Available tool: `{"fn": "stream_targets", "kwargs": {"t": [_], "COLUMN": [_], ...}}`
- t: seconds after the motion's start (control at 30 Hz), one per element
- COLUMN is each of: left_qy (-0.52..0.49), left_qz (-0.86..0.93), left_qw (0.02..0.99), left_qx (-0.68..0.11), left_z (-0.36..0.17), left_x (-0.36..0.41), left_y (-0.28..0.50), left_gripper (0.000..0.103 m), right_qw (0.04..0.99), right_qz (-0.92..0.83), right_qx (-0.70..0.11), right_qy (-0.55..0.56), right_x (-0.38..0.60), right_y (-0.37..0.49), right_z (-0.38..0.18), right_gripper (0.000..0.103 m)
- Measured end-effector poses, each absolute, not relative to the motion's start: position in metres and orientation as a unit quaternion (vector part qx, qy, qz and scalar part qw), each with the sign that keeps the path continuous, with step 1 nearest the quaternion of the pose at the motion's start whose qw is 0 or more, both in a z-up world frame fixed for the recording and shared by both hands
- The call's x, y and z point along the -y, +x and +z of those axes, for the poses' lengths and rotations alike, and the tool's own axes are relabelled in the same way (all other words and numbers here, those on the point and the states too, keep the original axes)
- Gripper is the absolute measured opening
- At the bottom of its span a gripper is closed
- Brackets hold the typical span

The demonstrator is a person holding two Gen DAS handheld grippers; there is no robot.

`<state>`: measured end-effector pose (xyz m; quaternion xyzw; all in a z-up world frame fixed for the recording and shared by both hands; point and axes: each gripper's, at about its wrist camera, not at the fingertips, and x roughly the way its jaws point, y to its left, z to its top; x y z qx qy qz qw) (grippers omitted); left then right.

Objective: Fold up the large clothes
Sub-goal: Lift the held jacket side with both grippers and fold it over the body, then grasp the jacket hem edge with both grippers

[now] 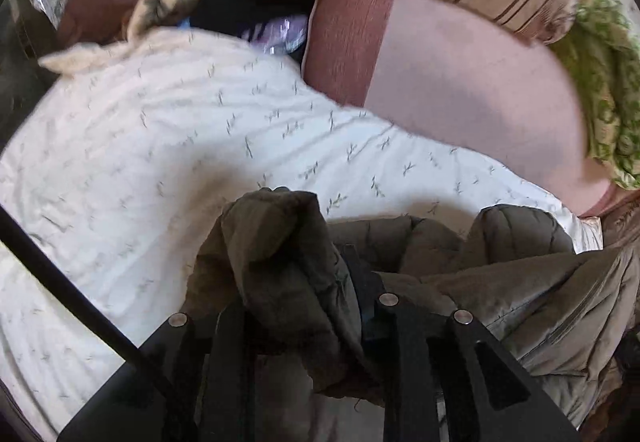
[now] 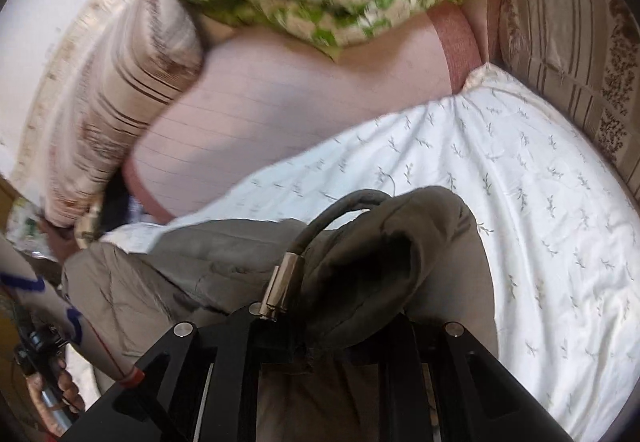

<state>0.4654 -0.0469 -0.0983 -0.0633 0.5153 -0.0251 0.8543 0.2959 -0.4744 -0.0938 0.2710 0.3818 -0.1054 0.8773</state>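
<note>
Both tongs grip my olive padded jacket (image 1: 280, 262) — left gripper (image 1: 304, 326) and right gripper (image 2: 332, 326) clamped narrow on bunched fabric over the white sheet (image 2: 520, 201).

We note one olive-grey padded jacket (image 1: 520, 282), quilted and crumpled, partly lifted off the white sprigged bed sheet (image 1: 160, 141). One bunched fold stands up in the left wrist view. In the right wrist view the jacket shows a drawcord with a metal tip (image 2: 280, 286).
</note>
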Motion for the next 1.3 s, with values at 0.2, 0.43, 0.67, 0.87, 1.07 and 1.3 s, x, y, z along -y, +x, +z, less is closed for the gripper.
{"fn": "stream_targets", "kwargs": {"t": [0.2, 0.43, 0.67, 0.87, 1.07, 1.3], "left_qy": [-0.169, -0.209, -0.035, 0.088, 0.027, 0.01], "left_qz": [-0.11, -0.147, -0.154, -0.109, -0.09, -0.073], "left_qw": [0.849, 0.872, 0.89, 0.886, 0.877, 0.877], "left_qx": [-0.488, -0.417, -0.428, -0.441, -0.472, -0.475], "left_z": [-0.066, -0.001, -0.028, -0.093, -0.127, -0.141], "left_x": [0.015, -0.008, 0.088, 0.165, 0.159, 0.164], "left_y": [0.452, 0.42, 0.381, 0.386, 0.445, 0.489], "left_gripper": [0.052, 0.075, 0.075, 0.075, 0.092, 0.097], "right_qw": [0.869, 0.896, 0.934, 0.925, 0.917, 0.91], "right_qz": [-0.11, -0.088, -0.07, -0.082, -0.108, -0.102], "right_qx": [-0.391, -0.299, -0.312, -0.365, -0.38, -0.391], "right_qy": [0.282, 0.315, 0.159, 0.069, 0.063, 0.09], "right_x": [0.479, 0.485, 0.416, 0.366, 0.388, 0.408], "right_y": [0.313, 0.274, 0.262, 0.291, 0.327, 0.383], "right_z": [-0.117, -0.075, -0.052, -0.104, -0.141, -0.153], "right_gripper": [0.025, 0.093, 0.093, 0.093, 0.094, 0.1]}}
